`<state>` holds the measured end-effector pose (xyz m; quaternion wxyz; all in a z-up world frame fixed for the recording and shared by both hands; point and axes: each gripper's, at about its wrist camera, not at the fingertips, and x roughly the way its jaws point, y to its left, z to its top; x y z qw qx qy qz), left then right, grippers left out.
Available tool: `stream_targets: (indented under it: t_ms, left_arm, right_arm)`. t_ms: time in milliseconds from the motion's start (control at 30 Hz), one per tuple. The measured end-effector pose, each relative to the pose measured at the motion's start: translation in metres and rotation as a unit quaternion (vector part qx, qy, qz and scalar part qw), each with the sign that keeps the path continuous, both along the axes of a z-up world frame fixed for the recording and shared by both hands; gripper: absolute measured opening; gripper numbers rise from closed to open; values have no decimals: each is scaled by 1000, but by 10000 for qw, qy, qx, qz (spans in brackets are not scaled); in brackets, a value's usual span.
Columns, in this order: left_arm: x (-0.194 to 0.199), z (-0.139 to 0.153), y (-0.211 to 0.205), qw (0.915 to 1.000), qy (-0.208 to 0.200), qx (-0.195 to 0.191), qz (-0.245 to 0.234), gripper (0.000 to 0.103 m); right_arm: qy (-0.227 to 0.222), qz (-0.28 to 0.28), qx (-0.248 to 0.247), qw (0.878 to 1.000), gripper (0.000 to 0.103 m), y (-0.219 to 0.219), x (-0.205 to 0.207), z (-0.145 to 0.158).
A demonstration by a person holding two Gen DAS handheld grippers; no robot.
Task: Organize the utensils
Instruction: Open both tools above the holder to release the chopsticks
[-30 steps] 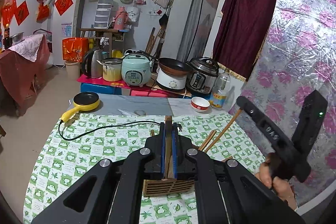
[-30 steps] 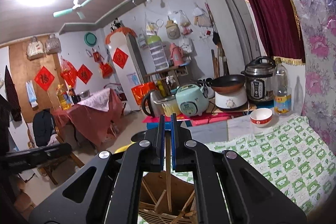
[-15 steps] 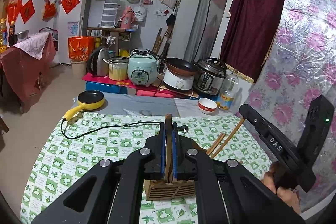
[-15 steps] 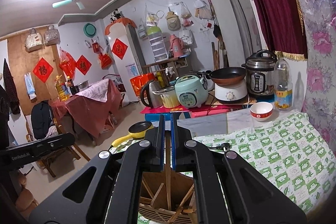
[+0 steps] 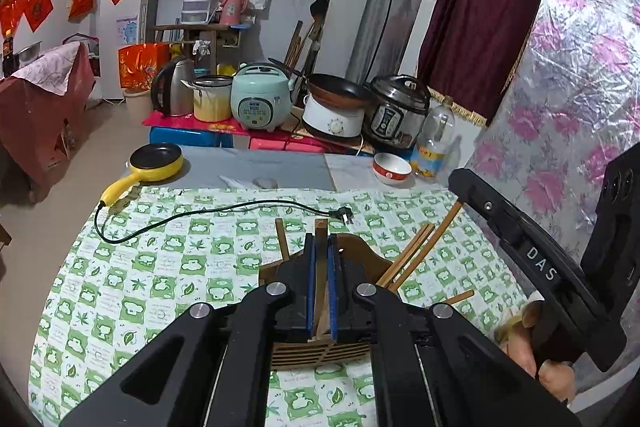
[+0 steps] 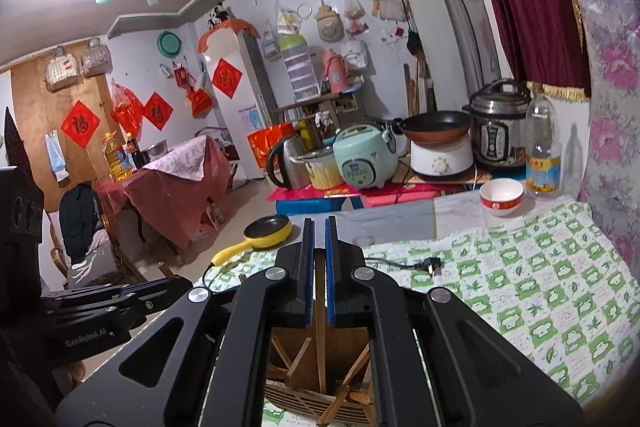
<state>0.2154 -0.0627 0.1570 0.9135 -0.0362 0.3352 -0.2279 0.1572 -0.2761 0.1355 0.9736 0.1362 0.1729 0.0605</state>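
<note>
A slatted wooden utensil holder (image 5: 320, 353) stands on the green-checked tablecloth (image 5: 180, 259), with several chopsticks (image 5: 408, 255) leaning in it. My left gripper (image 5: 321, 239) is shut on a flat wooden stick (image 5: 321, 227) held upright over the holder. In the right wrist view my right gripper (image 6: 317, 223) is shut on a chopstick (image 6: 320, 307) whose lower end reaches into the holder (image 6: 316, 403). The right gripper (image 5: 460, 181) also shows at the right of the left wrist view, a hand (image 5: 520, 339) on its grip. The left gripper (image 6: 100, 307) is at the lower left of the right wrist view.
A yellow electric pan (image 5: 156, 163) sits at the table's far left; its black cord (image 5: 200, 213) and plug (image 5: 346, 215) lie across the cloth. A red-and-white bowl (image 5: 392, 169) and a bottle (image 5: 434, 139) stand far right. A floral-covered wall (image 5: 580, 87) borders the right side.
The left gripper has come down and forward with its stick, closer over the holder. The right gripper has sunk a little, its chopstick deeper in the holder.
</note>
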Motion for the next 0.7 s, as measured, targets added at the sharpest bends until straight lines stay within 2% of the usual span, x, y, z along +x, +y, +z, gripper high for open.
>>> stream_targets:
  t_ms: [167, 367, 700]
  left_arm:
    - [6, -10, -7, 9998, 137, 120, -43, 6]
    - [21, -30, -15, 9986, 484, 216, -85, 6]
    - [26, -32, -7, 9983, 545, 202, 90, 8]
  right_arm:
    - [255, 70, -59, 9996, 6, 4, 11, -8]
    - [587, 192, -92, 9980, 6, 12, 25, -22]
    - [775, 209, -163, 9966, 8, 17, 31, -29]
